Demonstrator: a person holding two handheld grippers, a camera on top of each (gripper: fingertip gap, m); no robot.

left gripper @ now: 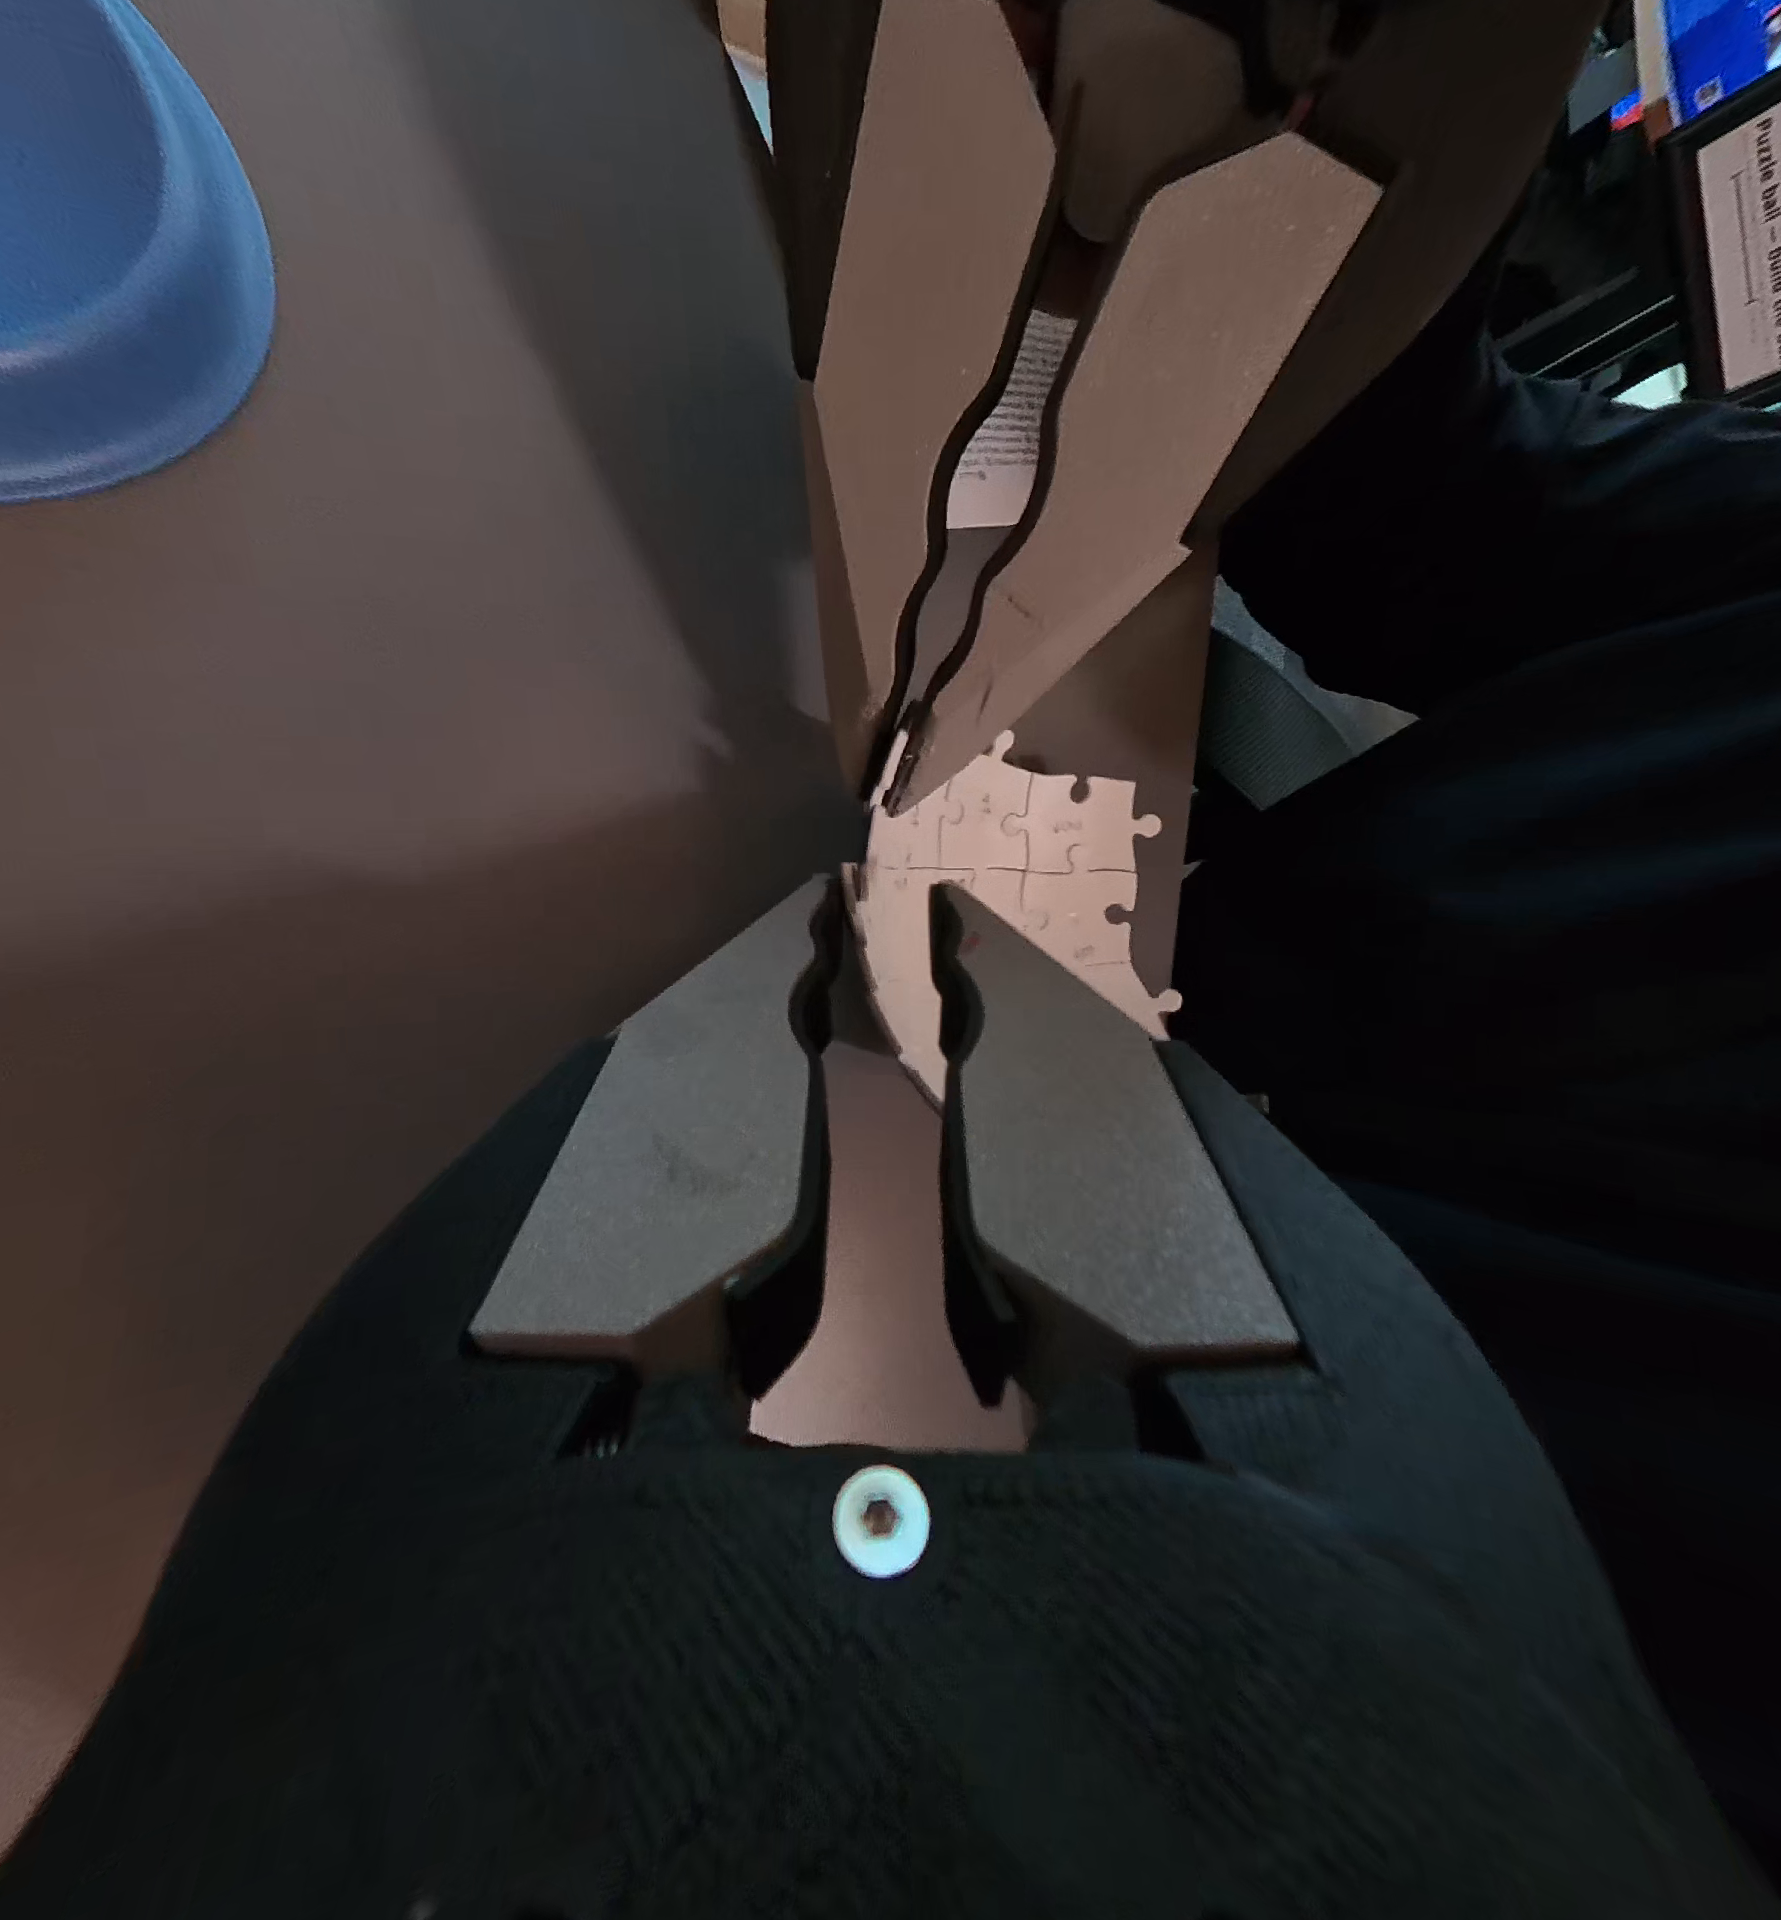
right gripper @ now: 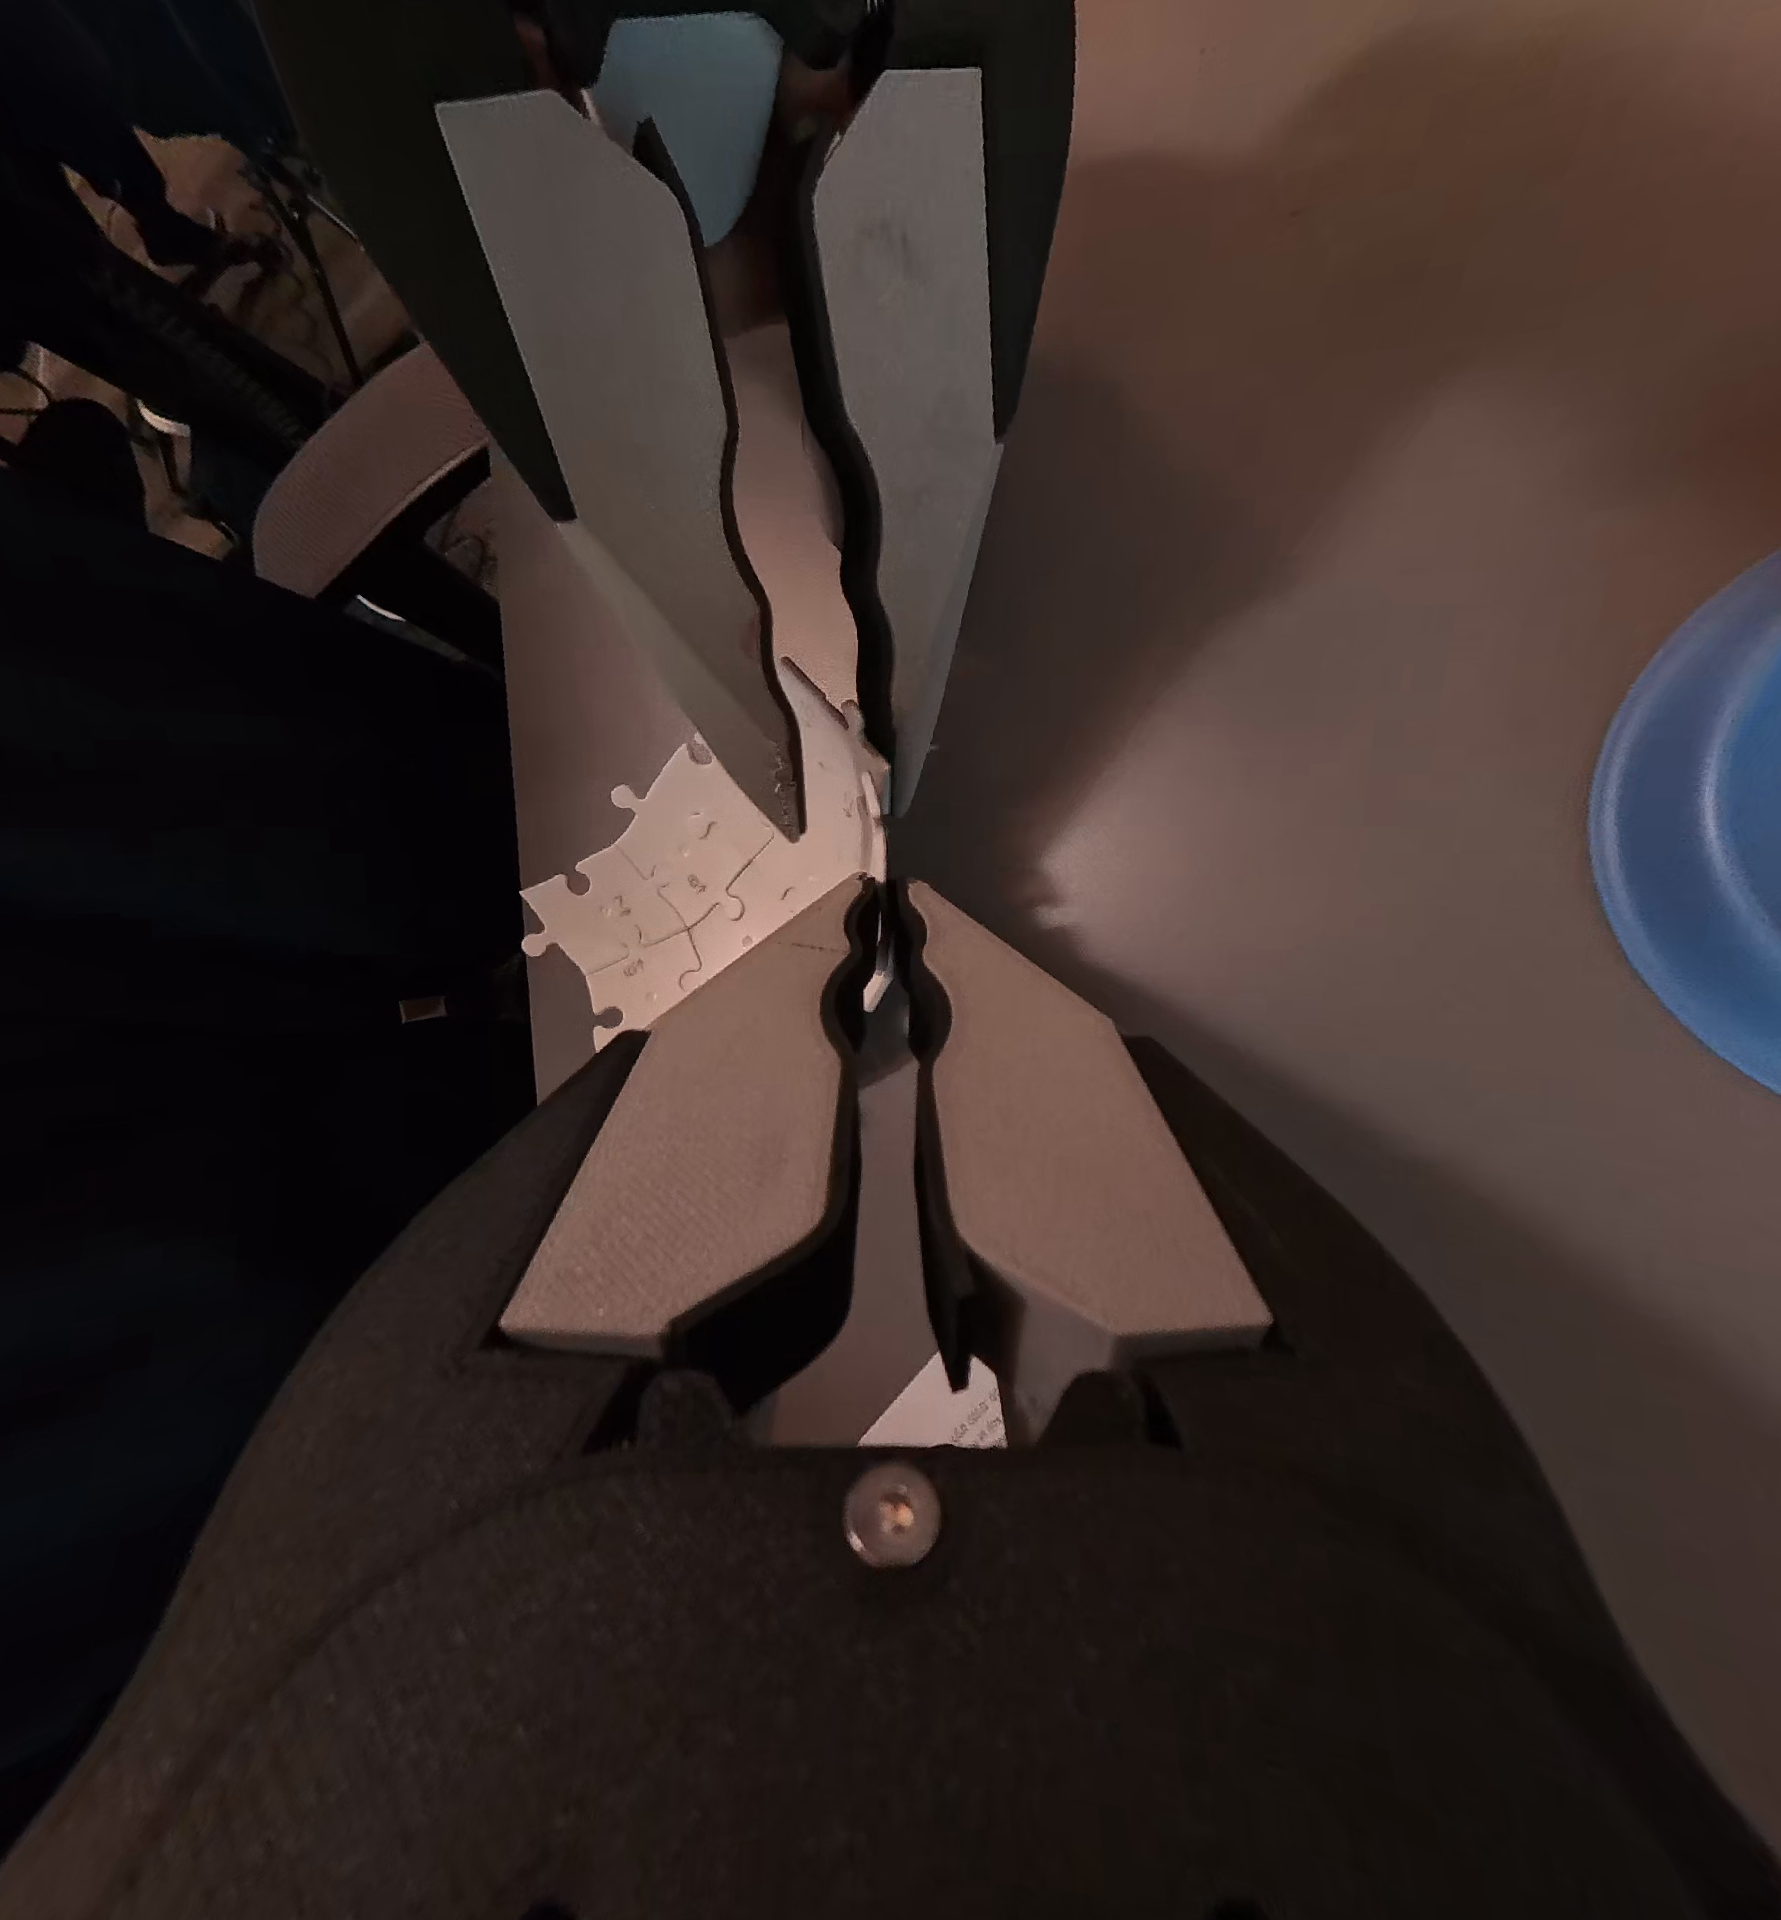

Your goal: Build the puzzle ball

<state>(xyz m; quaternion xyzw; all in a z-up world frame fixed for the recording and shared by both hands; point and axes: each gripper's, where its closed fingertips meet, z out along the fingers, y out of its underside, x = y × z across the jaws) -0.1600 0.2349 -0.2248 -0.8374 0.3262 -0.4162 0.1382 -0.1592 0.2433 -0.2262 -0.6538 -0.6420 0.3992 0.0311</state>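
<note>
Jaws on your left gripper [left gripper: 886, 899] stand narrowly apart at the tips, with the curved white puzzle section [left gripper: 1031, 862] passing between them; the section's edge sits in that gap and the right-hand finger [left gripper: 1052, 1039] lies against its printed inner face. You appear to be gripping it there, though contact on the left-hand finger is shadowed.

Your right gripper [right gripper: 891, 894] meets the same puzzle section [right gripper: 678, 883] from the opposite side. Its jaws are closed almost fully, pinching a thin white piece edge [right gripper: 881, 971] that shows just behind the tips. Most of the assembled section fans out to the left of those jaws.

Both grippers point tip to tip, nearly touching, with the section held between them above the table [right gripper: 1281, 520]. In the left wrist view your right gripper [left gripper: 891, 774] comes in from above, its tips closed on the section's upper edge.

A blue dish [right gripper: 1738, 831] rests on the table, well to the right of the right jaws. A printed sheet [left gripper: 1011, 416] lies beyond the grippers.
</note>
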